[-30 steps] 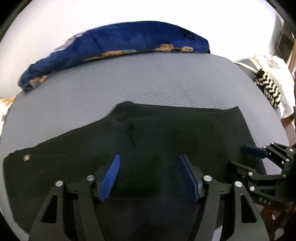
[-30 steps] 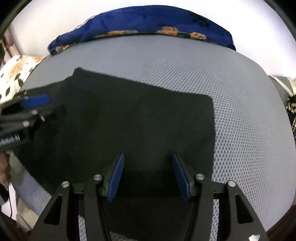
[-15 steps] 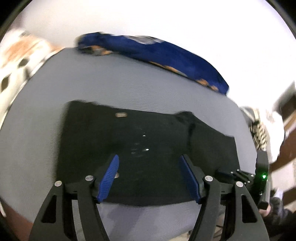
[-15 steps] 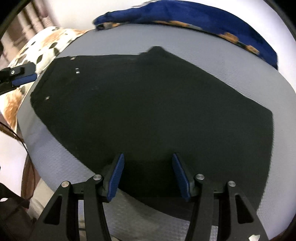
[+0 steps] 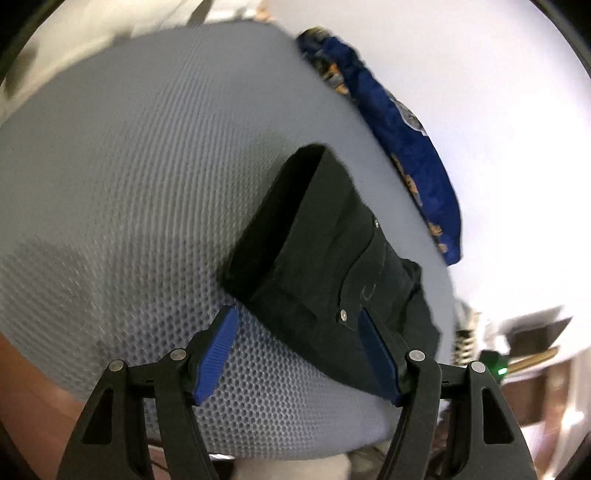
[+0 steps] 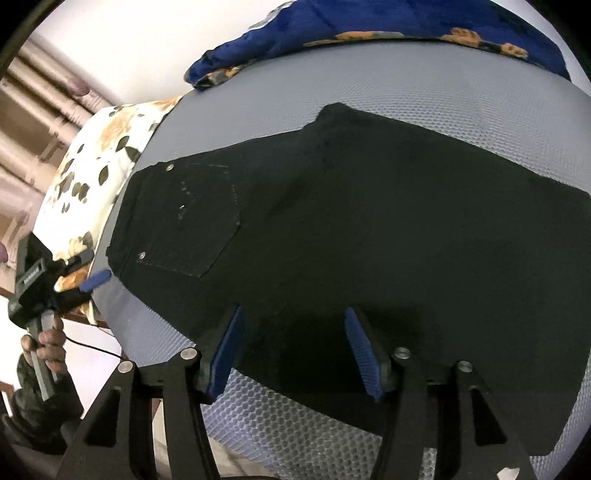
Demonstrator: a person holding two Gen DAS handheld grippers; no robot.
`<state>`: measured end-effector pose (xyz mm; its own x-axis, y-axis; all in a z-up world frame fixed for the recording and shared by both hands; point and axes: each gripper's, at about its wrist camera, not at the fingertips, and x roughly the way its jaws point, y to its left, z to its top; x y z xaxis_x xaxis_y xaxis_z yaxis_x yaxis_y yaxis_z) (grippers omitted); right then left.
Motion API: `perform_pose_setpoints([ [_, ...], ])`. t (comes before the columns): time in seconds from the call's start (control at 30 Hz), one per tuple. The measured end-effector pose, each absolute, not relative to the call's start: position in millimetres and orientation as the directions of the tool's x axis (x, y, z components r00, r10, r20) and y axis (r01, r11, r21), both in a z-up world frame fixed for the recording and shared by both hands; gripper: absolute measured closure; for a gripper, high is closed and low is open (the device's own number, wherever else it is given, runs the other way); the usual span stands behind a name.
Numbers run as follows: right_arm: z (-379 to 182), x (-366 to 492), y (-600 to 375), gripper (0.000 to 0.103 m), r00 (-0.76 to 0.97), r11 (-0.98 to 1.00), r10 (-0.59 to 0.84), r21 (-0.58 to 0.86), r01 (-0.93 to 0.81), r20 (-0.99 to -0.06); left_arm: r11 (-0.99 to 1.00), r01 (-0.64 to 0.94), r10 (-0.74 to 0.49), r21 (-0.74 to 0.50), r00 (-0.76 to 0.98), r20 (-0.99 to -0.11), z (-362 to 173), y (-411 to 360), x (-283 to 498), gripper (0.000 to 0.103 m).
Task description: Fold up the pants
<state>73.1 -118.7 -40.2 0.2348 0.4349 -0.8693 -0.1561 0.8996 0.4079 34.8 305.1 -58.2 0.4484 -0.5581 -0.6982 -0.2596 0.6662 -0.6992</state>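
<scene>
Grey mesh surface (image 6: pixel 461 96) carries black pants (image 6: pixel 369 229), lying flat, folded lengthwise, waistband at left. Blue blanket (image 6: pixel 332 33) behind. Right gripper (image 6: pixel 295 350) fingers spread, empty. Left gripper (image 5: pixel 297 354) likewise released near waistband. Risk: one-layer pinch, fold skews.

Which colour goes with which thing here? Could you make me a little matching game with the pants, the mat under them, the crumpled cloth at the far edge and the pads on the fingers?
Things:
1. pants
2. mat
3. crumpled cloth
4. finger pads

Descriptions:
A. grey, with a honeycomb texture
B. plain bright blue, ribbed
C. black, with small metal rivets
D. dark blue with orange patches

Pairs: 1-C, 2-A, 3-D, 4-B
</scene>
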Motion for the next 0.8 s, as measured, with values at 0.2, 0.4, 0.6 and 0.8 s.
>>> perform_pose_setpoints([
  [0.2,-49,74,-119,0.046,0.222,0.913,0.405,0.382,-0.141,-0.887,0.574,-0.303,-0.612,-0.761,0.459,-0.644,-87,321,37,0.035],
  [0.4,-49,73,-115,0.043,0.226,0.920,0.390,0.366,-0.140,-0.893,0.507,-0.267,-0.664,-0.819,0.484,-0.569,-98,332,38,0.035],
  [0.6,-49,74,-114,0.041,0.228,0.923,0.384,0.363,-0.128,-0.895,0.531,-0.212,-0.677,-0.820,0.476,-0.562,-97,326,51,0.035],
  [0.8,-50,72,-115,0.038,0.236,0.924,0.383,0.364,-0.119,-0.893,0.563,-0.147,-0.689,-0.813,0.459,-0.561,-94,315,65,0.035],
])
